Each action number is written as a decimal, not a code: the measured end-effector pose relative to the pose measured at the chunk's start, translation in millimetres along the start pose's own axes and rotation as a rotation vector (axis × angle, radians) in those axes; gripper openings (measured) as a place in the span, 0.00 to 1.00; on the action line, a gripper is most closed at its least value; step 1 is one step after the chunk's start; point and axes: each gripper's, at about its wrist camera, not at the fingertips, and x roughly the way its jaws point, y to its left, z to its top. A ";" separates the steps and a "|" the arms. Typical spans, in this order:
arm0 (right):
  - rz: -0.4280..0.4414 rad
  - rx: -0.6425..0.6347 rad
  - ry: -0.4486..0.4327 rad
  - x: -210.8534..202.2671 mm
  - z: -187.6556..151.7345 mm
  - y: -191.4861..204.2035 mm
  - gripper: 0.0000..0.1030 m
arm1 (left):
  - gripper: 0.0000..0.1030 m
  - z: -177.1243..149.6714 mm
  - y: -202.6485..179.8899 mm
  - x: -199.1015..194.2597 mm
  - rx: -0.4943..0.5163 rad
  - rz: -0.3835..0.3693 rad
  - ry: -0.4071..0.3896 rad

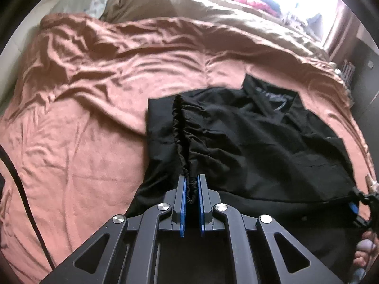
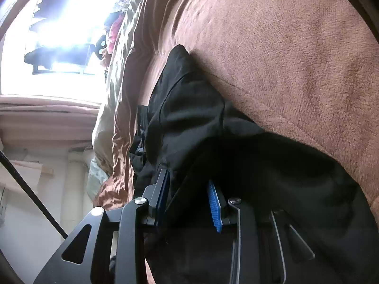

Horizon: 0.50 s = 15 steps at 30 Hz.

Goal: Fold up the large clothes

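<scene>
The left tool (image 1: 192,184) has its blue-padded jaws squeezed together on the ruched elastic hem (image 1: 181,127) of the big black fabric garment (image 1: 248,142). That hem runs straight up and away from the pads. The right tool (image 2: 189,189) has a thick bunch of the same black cloth (image 2: 213,137) clamped between its jaws, so they sit a bit wider. The rest of the garment is spread across the crumpled salmon-pink fleece blanket (image 1: 83,94) covering the bed. The left view catches the right tool (image 1: 357,203) at the garment's far corner, plus the beige duvet (image 1: 165,4) further back. The right view is rolled sideways and shows a bright window (image 2: 59,23).
</scene>
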 end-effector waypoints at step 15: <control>-0.044 0.130 -0.103 -19.9 5.1 -33.0 0.21 | 0.16 -11.2 10.7 33.8 -0.016 0.036 0.054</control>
